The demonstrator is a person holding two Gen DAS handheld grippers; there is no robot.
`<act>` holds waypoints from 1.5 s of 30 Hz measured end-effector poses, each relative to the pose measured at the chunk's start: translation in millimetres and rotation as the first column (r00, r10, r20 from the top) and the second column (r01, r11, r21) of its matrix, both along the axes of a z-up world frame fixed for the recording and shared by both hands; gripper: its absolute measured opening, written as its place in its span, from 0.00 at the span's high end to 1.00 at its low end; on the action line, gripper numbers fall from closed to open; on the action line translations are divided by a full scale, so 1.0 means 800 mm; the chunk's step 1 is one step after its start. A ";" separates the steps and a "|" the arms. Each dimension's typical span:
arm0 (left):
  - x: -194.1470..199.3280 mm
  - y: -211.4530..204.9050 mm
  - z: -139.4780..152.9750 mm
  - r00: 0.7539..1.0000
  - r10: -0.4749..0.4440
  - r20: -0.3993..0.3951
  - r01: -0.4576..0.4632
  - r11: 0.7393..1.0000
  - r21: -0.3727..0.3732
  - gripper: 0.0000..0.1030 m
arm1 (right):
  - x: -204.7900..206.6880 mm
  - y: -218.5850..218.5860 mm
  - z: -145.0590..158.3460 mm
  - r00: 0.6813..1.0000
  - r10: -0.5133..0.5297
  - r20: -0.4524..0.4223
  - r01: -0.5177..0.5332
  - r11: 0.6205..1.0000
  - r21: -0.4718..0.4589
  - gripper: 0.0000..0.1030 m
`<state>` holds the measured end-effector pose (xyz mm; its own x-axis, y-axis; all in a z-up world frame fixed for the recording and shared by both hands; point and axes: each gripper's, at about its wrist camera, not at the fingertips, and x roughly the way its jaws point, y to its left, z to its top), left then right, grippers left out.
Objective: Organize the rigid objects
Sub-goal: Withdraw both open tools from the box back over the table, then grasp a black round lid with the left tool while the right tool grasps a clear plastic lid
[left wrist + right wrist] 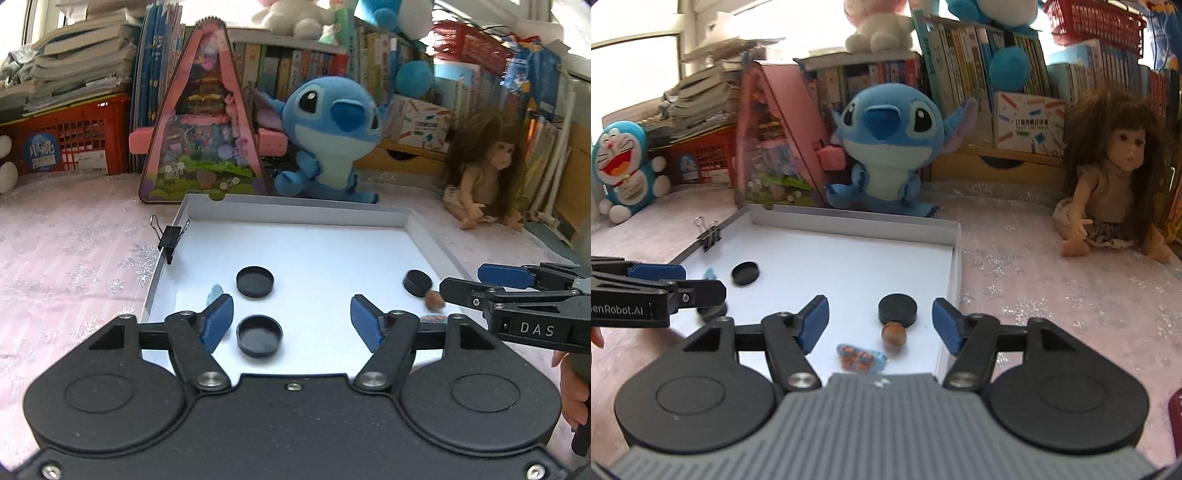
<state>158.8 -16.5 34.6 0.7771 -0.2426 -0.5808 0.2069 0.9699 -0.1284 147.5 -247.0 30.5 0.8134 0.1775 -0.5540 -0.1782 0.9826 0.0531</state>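
Note:
A shallow white box (pixel 295 205) (pixel 849 218) lies on the pink cloth. Inside it are two upturned black caps (pixel 255 281) (pixel 259 335), a solid black disc (pixel 417 282) (pixel 897 308), a brown nut (pixel 435 300) (pixel 894 334), a small colourful packet (pixel 860 357) and a pale blue piece (pixel 214 293). My left gripper (pixel 291 325) hangs open over the box's near left part, with the nearer cap lying below and between its blue pads, untouched. My right gripper (pixel 881 319) is open over the disc and nut, holding nothing. Each gripper shows in the other's view (pixel 465 280) (pixel 701 282).
A black binder clip (pixel 170 238) (pixel 711 234) grips the box's left wall. Behind the box stand a blue plush (pixel 332 140), a pink triangular toy house (pixel 205 129) and shelves of books. A long-haired doll (pixel 1108 177) sits at the right, a blue cat figure (pixel 622 166) at the far left.

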 end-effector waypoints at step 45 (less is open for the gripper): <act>-0.202 -0.002 -0.049 0.973 -0.229 0.000 0.228 0.970 0.080 0.53 | -0.180 0.018 -0.045 0.988 0.150 0.025 -0.148 0.985 -0.084 0.17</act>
<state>-2.9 -17.8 -4.7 0.7119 -0.3684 -0.5980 0.4254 0.9036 -0.0503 3.3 -232.9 -5.3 0.7982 0.2529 -0.5467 -0.3232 0.9457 -0.0344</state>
